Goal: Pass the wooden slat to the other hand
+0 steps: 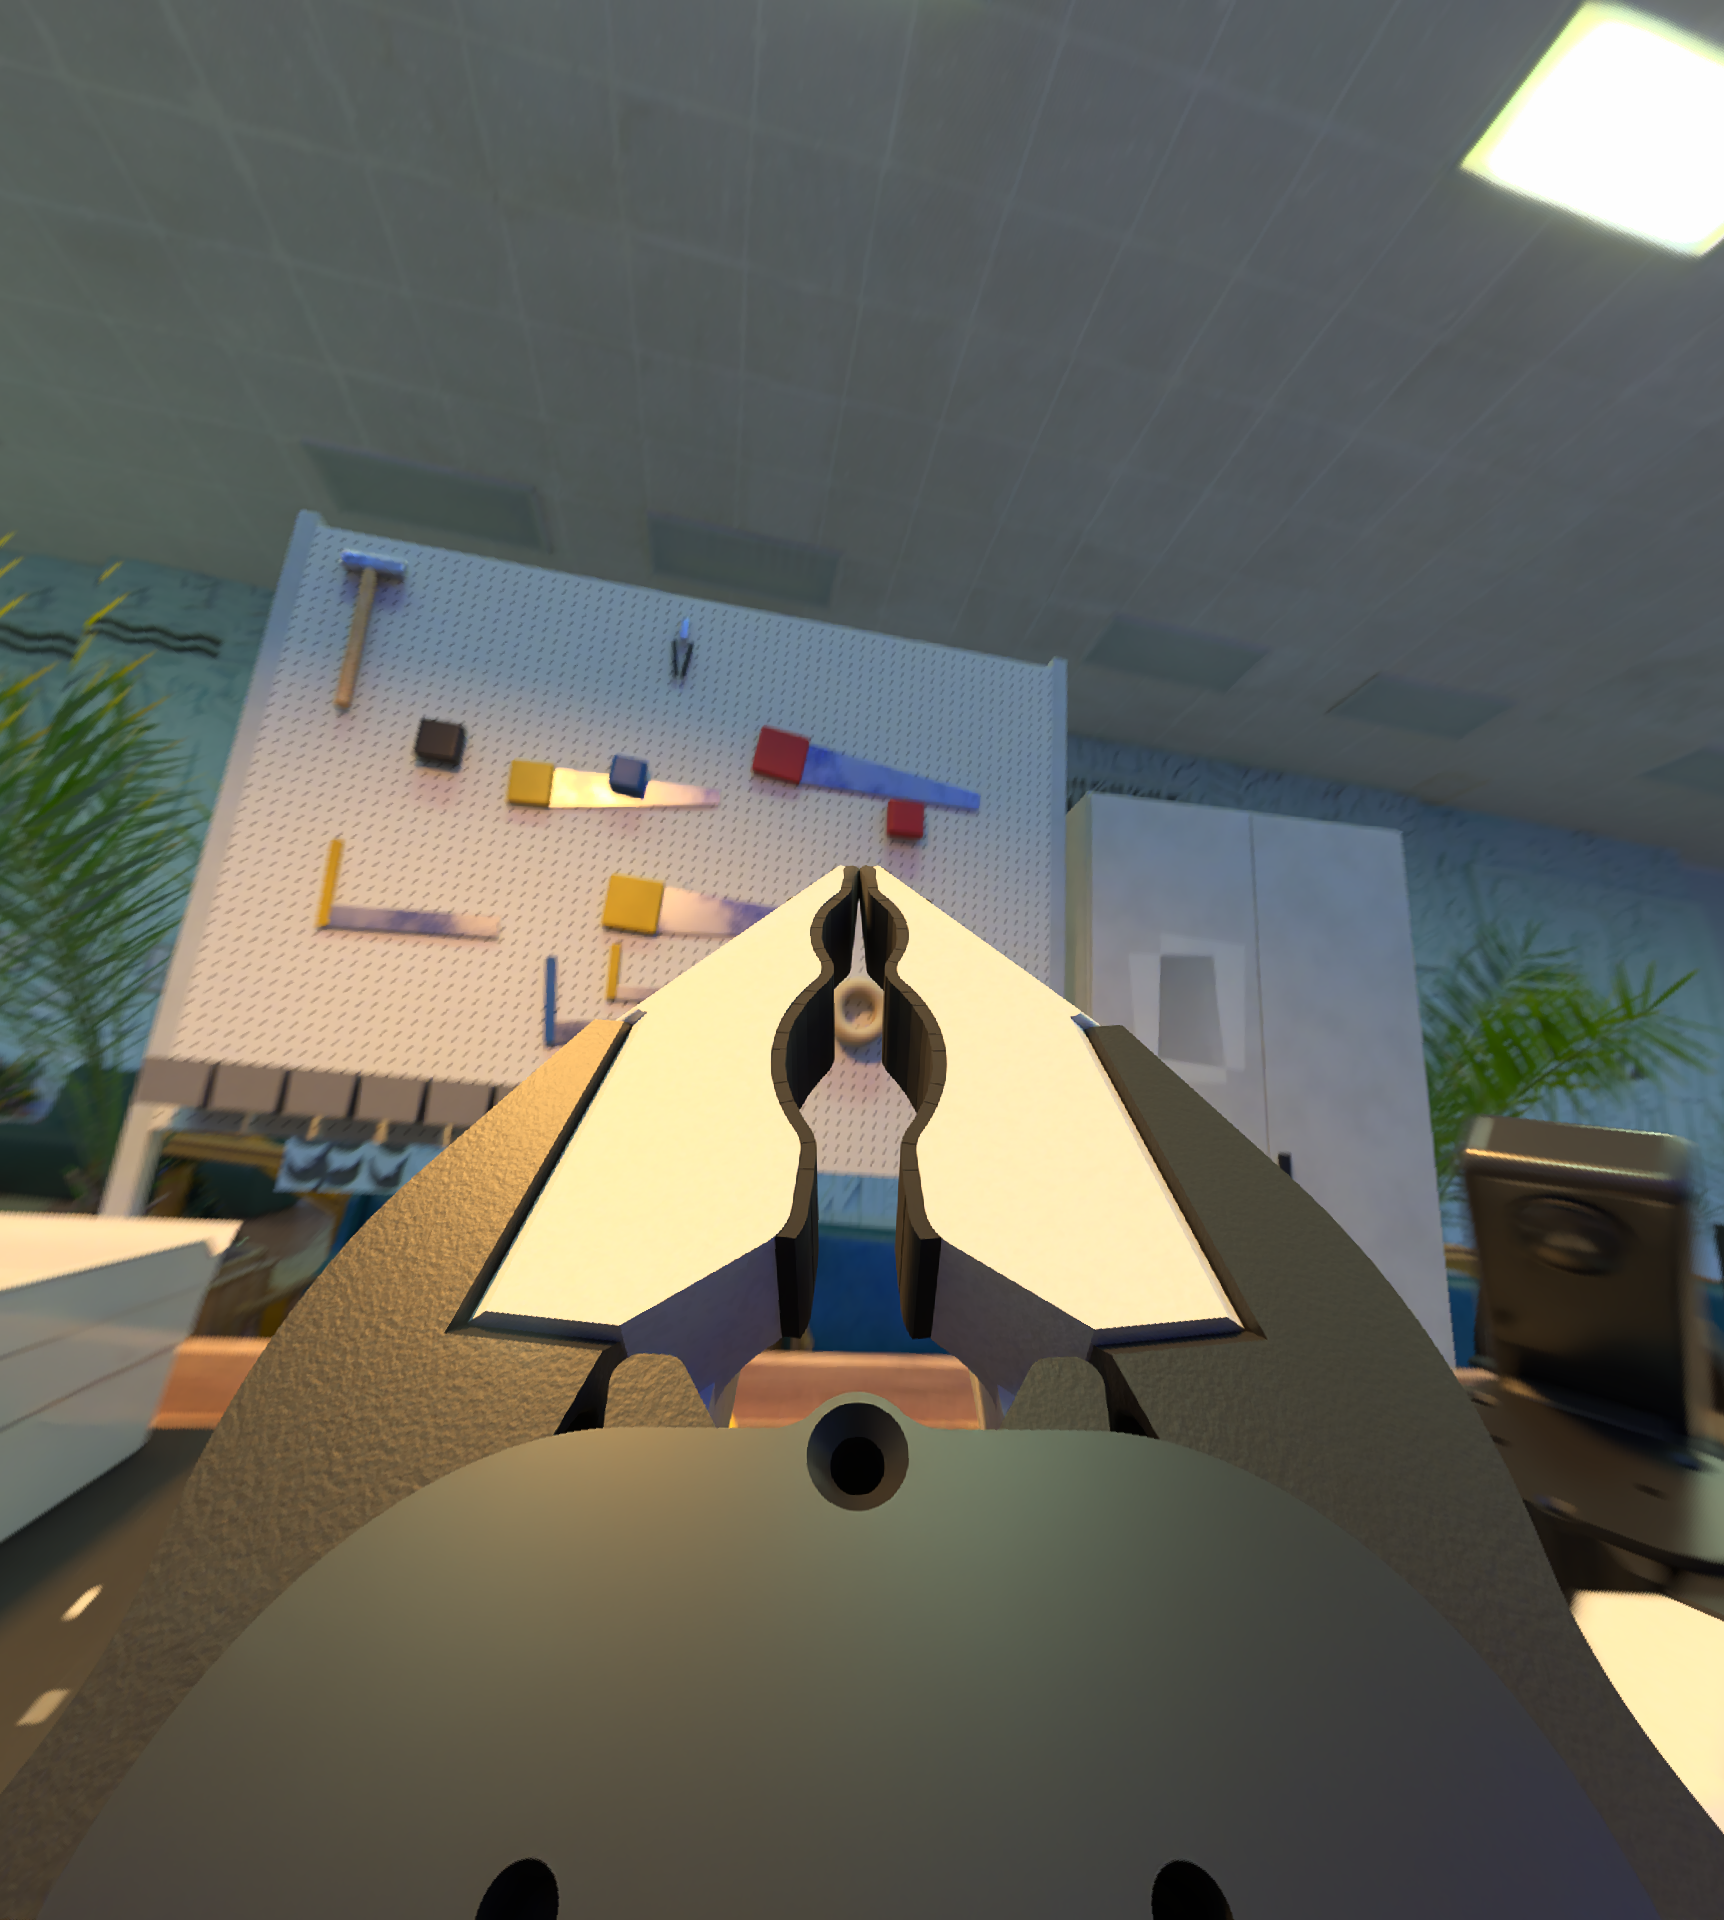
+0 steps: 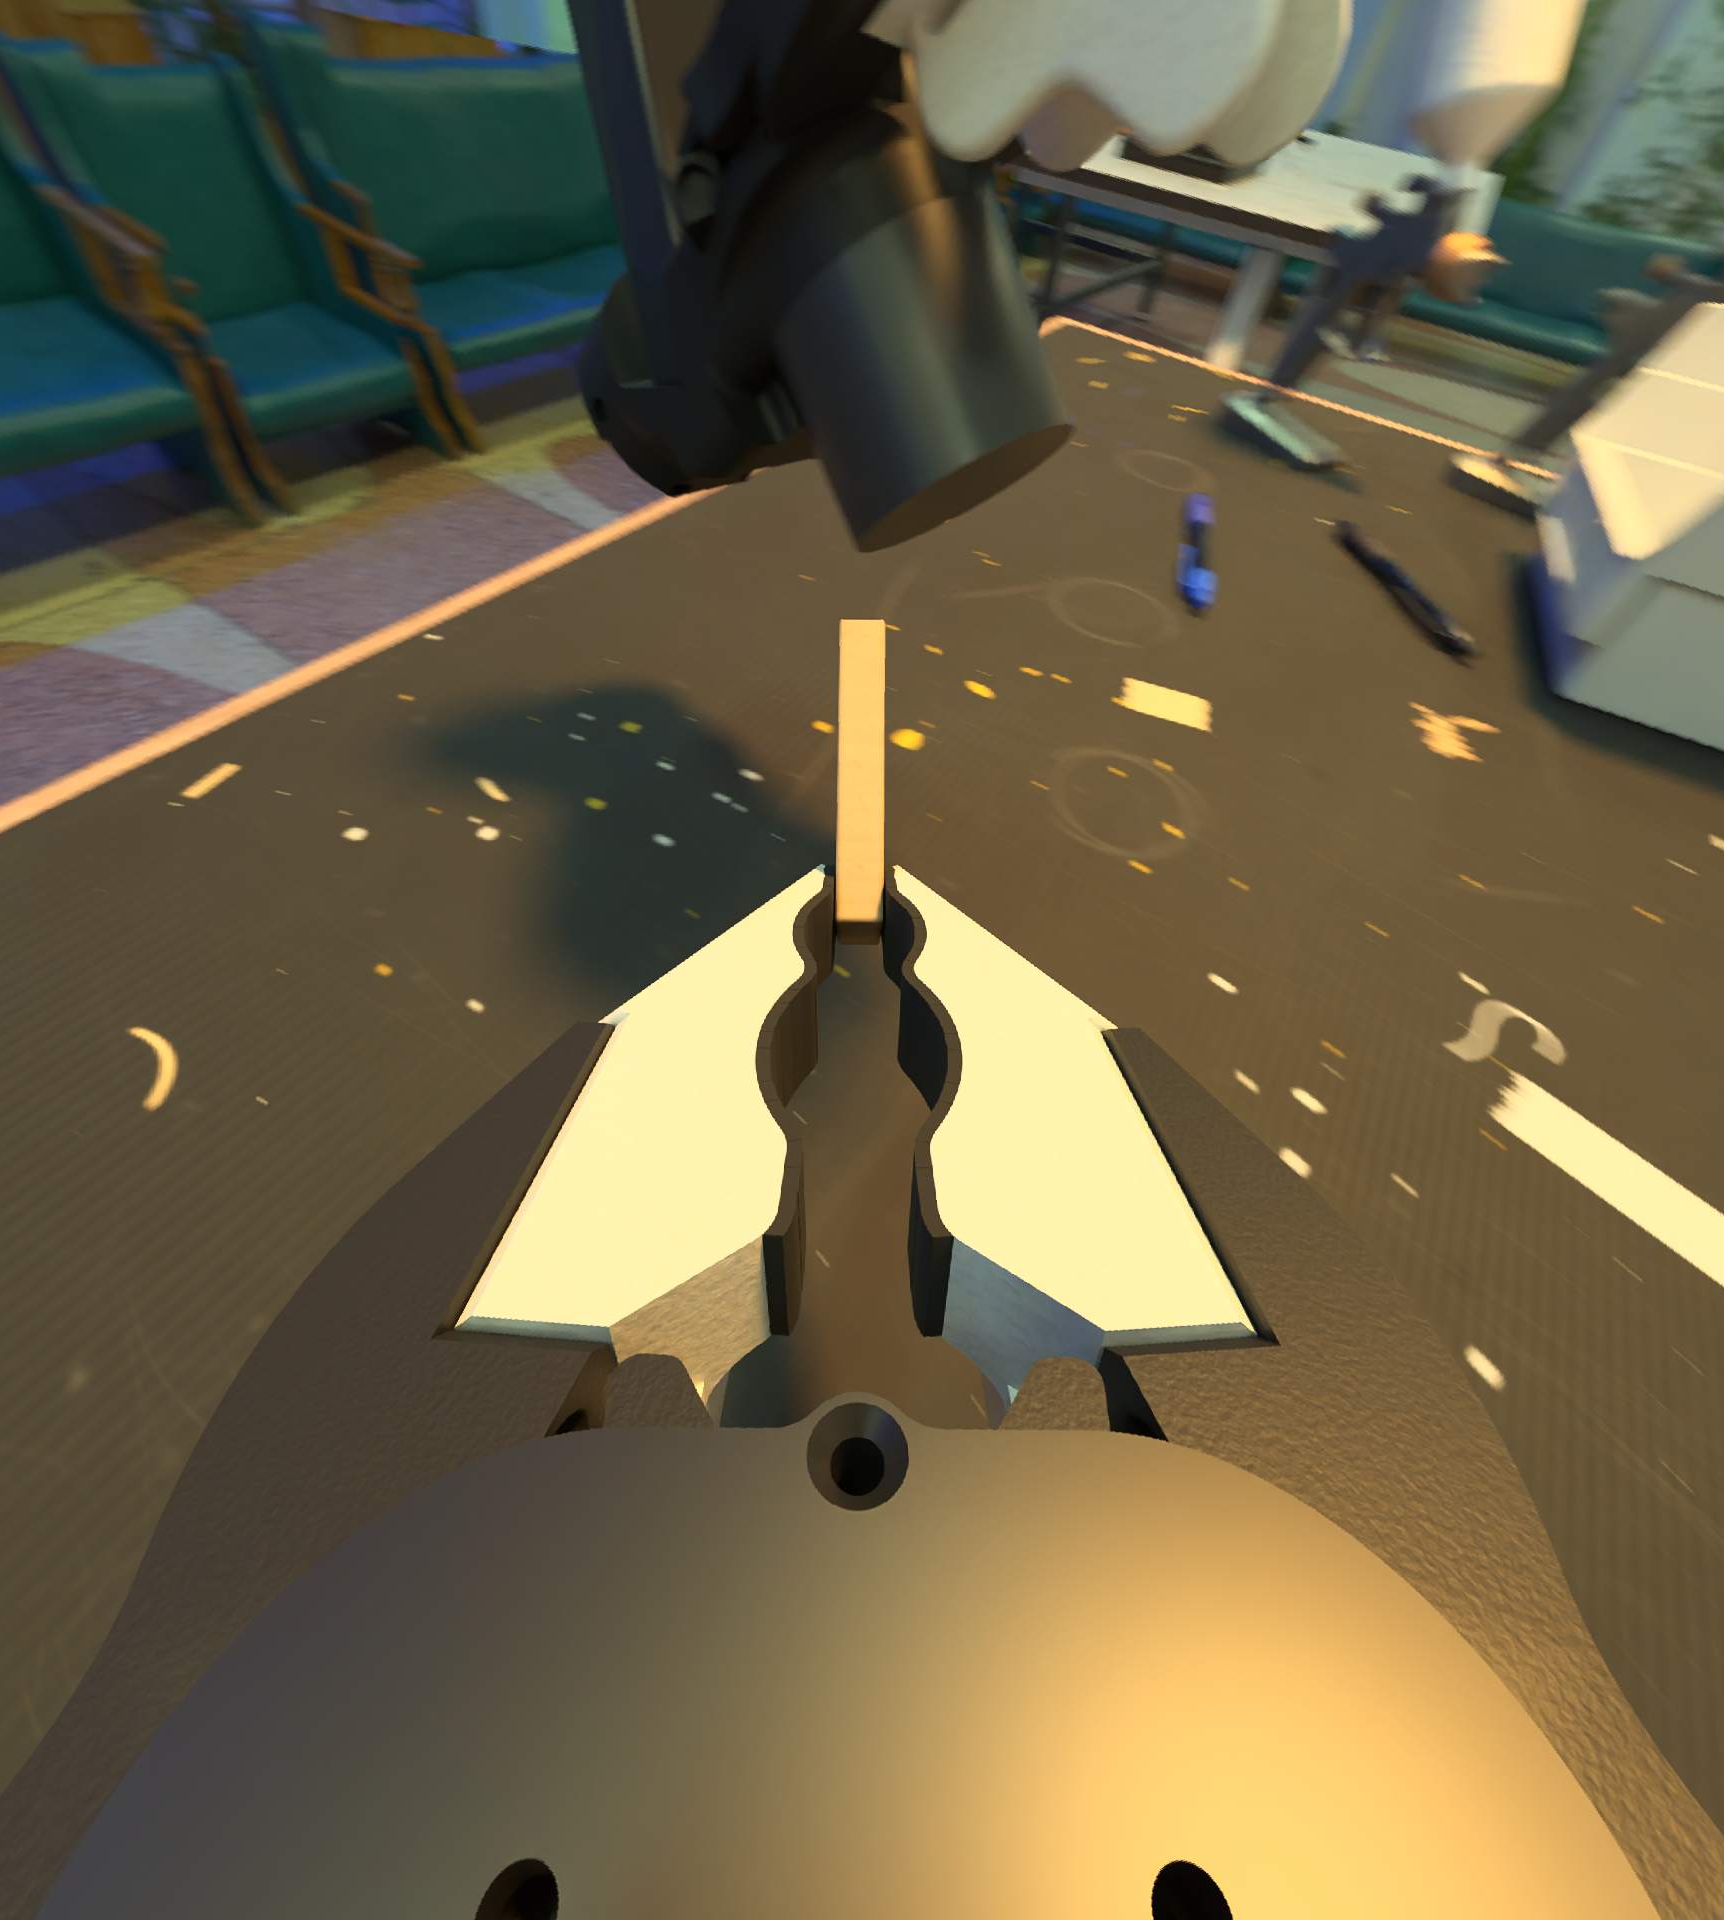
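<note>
- Between the fingertips of the right gripper (image 2: 859, 894) stands the wooden slat (image 2: 860, 769), pinched at its near end, with most of its length running forward past the tips and above the dark worktop (image 2: 318, 1091).
- The right gripper's fingers are pressed together on the slat's two broad faces; only a short stretch of wood sits inside the grip.
- By its look the slat is thin, light and stiff, with flat faces that should seat well against flat pads; being held by one end, it could pivot if knocked sideways.
- The free far end looks like the best place for the other side to take hold, across the same flat faces and well clear of the present grip.
- The left gripper (image 1: 858, 878) has its fingertips touching with nothing between them, and it points up toward a white pegboard (image 1: 484, 862) hung with tools, not at the slat.
- From the right wrist view, the body of that left gripper (image 2: 816, 312) hangs above and beyond the slat's far end, apart from it.
- Judging by this, the left gripper must spread its fingers before it can receive anything.
- Farther off on the worktop lie a blue pen (image 2: 1197, 551) and a white box (image 2: 1710, 540).
</note>
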Controlling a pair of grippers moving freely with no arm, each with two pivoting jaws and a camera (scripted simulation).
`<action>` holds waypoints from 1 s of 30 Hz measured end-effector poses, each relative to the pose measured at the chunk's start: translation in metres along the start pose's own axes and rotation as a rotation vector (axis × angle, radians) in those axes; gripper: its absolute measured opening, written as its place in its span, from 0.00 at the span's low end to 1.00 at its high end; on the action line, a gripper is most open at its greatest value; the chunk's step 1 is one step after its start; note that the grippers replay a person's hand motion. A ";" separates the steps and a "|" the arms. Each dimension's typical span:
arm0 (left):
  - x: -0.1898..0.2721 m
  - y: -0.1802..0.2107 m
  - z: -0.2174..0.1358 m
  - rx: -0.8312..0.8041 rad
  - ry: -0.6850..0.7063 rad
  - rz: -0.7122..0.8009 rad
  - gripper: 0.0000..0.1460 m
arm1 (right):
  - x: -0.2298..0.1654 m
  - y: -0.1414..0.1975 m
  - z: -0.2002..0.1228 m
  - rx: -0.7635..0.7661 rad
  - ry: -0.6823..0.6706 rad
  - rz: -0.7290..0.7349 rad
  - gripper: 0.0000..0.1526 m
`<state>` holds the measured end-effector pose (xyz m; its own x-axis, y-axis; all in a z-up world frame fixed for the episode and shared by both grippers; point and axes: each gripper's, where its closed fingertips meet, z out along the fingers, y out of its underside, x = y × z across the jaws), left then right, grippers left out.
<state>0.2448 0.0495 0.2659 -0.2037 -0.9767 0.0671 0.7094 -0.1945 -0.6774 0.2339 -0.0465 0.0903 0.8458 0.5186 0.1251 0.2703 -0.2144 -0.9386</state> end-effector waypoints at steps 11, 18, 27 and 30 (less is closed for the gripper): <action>-0.096 0.167 0.164 -0.120 -0.024 0.019 0.00 | 0.136 0.044 -0.087 -0.127 0.290 0.077 0.05; -0.096 0.265 0.174 -0.589 0.281 0.124 0.00 | 0.197 0.080 -0.074 -0.260 0.306 0.001 0.05; -0.081 0.306 0.133 -0.595 0.486 0.043 0.00 | 0.223 0.100 -0.077 -0.228 0.369 0.105 0.05; -0.077 0.314 0.125 -0.628 0.482 -0.011 0.00 | 0.222 0.098 -0.084 -0.196 0.380 0.122 0.05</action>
<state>0.5673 0.0522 0.1396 -0.5801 -0.8004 -0.1512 0.2216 0.0235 -0.9749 0.4865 -0.0223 0.0536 0.9761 0.1462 0.1606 0.2087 -0.4268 -0.8799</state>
